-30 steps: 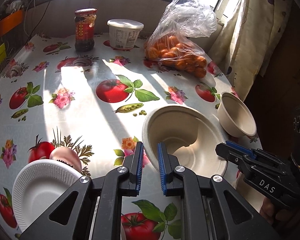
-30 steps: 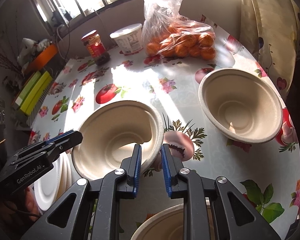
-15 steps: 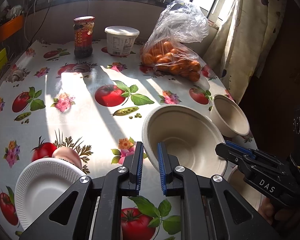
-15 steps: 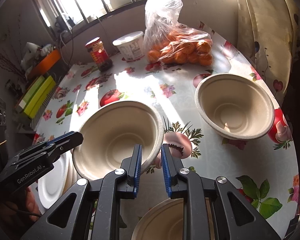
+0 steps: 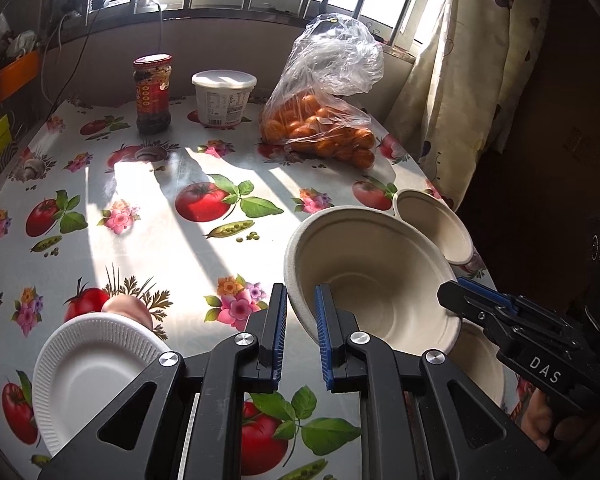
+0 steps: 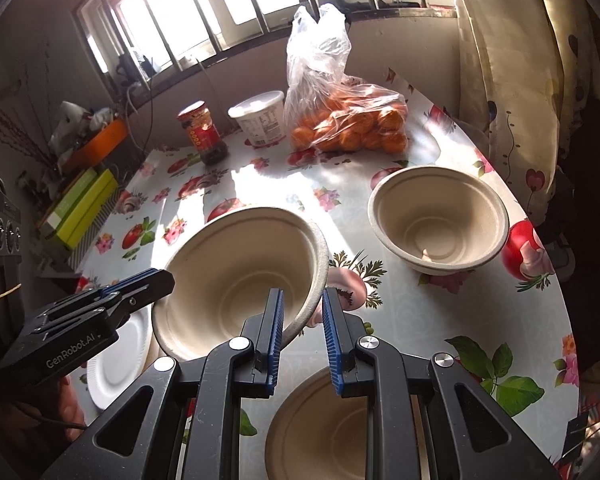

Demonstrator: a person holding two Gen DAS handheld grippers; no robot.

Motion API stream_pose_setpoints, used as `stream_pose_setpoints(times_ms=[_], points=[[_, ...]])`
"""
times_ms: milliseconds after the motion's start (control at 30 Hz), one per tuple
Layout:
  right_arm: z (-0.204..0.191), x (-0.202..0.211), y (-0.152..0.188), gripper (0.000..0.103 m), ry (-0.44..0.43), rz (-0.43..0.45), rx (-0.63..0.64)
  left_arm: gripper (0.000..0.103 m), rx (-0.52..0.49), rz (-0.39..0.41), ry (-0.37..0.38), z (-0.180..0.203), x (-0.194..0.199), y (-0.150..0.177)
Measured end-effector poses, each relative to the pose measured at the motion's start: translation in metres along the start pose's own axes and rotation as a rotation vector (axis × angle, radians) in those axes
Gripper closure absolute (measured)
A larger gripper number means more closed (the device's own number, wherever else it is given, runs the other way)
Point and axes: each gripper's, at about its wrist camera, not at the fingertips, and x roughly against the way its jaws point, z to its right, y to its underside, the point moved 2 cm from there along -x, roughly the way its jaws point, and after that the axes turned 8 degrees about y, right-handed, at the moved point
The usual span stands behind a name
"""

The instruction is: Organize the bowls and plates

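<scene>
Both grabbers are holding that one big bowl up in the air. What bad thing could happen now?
1. Each hand-held gripper, left and right, pinches only the thin rim of the big bowl. If they pull apart, the rim might bend or slip free.
2. Another bowl sits right below, so a drop might knock it.
3. The far bowl sits near the table edge; a bump could push it off.
</scene>
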Motion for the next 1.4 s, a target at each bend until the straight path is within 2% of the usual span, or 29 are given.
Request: stream_pose_setpoints(times_ms=[500,1000,1400], points=[[0.023,0.034,0.017,0.083,0.020,0.051,-0.047,0.088,-0.059,0.005,0.034,0.034,0.006,0.008],[0.052,0.062,0.045,0.083,0.073,0.073,-0.098,0.088,-0.106,-0.033,0.094,0.070,-0.003,0.029],[0.065,0.070,0.062,0.083,0.107,0.075,-0.133,0.088,-0.137,-0.076,0.113,0.085,-0.013,0.045]])
